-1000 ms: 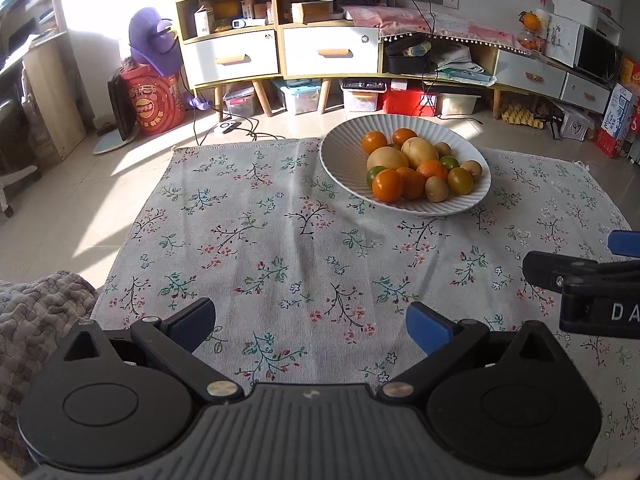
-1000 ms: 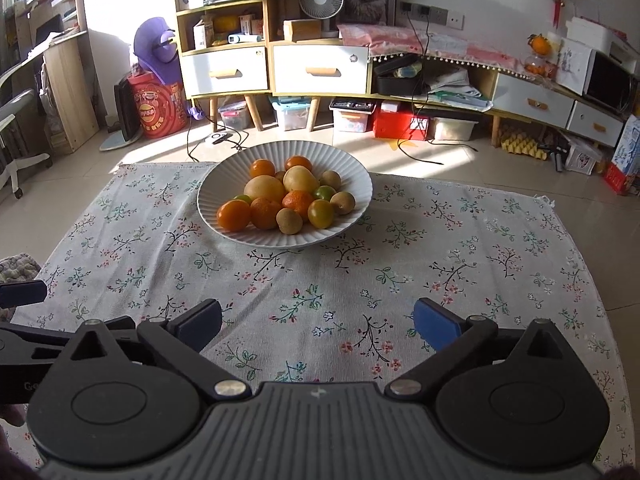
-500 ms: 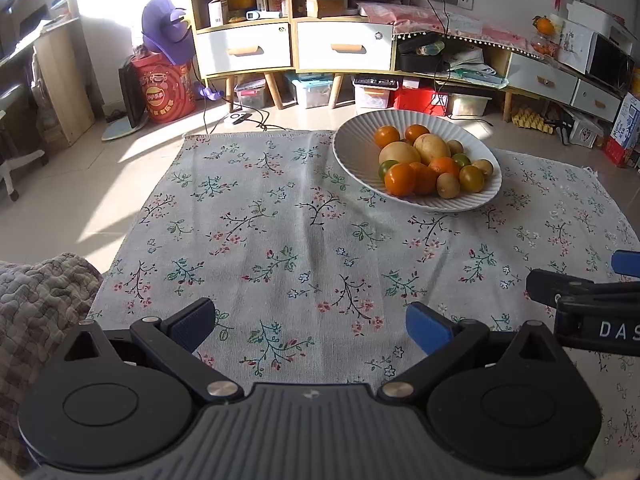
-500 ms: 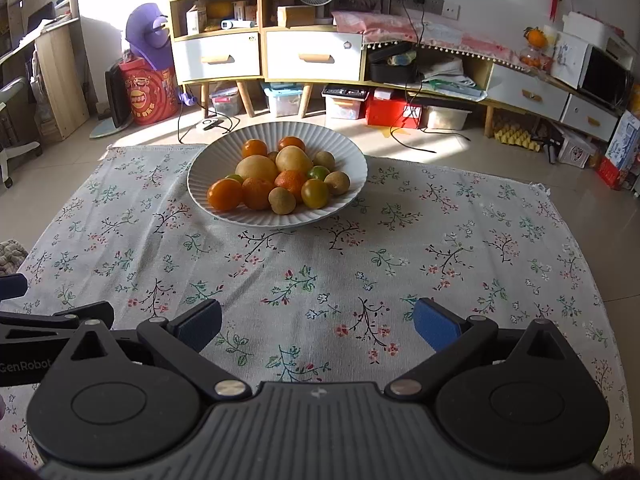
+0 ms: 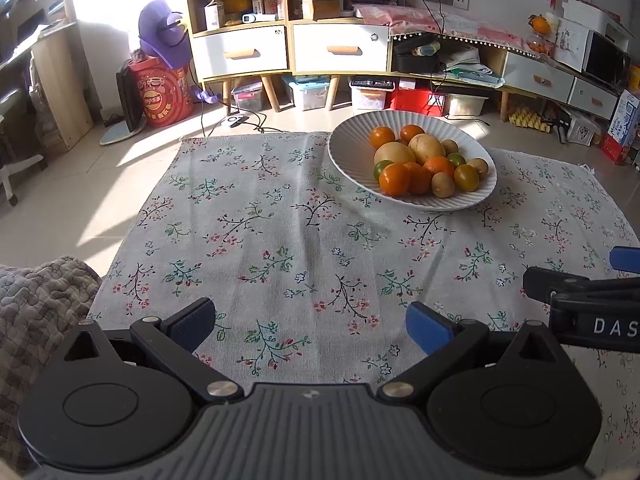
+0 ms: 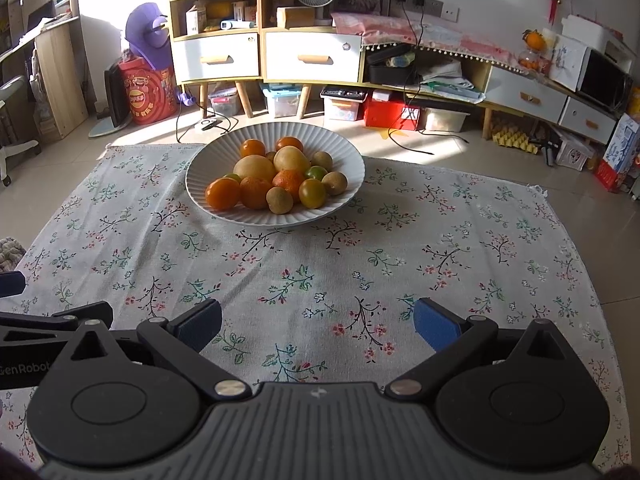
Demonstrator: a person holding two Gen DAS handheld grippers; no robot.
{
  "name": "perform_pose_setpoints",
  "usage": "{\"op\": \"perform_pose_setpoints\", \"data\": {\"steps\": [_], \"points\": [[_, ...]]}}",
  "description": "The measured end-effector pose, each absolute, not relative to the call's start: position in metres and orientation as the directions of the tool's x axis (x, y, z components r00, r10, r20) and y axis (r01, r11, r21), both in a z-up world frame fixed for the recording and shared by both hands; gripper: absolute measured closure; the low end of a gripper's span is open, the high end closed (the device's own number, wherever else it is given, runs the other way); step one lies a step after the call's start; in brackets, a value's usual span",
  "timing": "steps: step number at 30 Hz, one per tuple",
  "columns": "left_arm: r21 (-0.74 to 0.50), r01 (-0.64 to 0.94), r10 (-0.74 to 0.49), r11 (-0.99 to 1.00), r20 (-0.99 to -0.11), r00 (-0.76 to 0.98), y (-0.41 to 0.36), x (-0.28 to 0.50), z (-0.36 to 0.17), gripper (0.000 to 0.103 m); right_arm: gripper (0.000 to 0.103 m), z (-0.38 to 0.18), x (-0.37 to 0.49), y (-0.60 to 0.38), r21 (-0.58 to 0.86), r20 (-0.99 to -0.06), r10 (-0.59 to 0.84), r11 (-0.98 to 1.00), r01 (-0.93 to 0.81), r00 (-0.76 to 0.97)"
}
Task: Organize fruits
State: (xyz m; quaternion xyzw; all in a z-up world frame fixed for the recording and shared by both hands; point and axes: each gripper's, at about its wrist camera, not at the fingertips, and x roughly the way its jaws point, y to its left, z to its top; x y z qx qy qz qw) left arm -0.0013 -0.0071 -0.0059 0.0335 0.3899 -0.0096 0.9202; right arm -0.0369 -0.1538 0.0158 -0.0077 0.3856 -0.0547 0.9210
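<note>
Both grippers, left gripper (image 5: 308, 322) and right gripper (image 6: 316, 322), gape empty; heaped fruits (image 6: 276, 178) sit in the plate (image 6: 200, 184) well ahead of the fingers. Nudging one could topple its neighbours out.

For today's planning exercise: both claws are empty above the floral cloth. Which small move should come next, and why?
Probably ease the right claw forward toward the white ribbed bowl. It is open, holds nothing, and faces the bowl almost head-on, with the near orange and kiwi at the front. The left claw, also open, sees the bowl off to its right.
</note>
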Motion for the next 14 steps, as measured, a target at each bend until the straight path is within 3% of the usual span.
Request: {"op": "perform_pose_setpoints", "data": {"steps": [14], "points": [[0.054, 0.08, -0.018, 0.995, -0.713, 0.701, -0.01, -0.0024, -0.0076, 0.003, 0.001, 0.0163, -0.0364, -0.1546, -0.064, -0.7, -0.115, 0.993, 0.099, 0.704]]}}
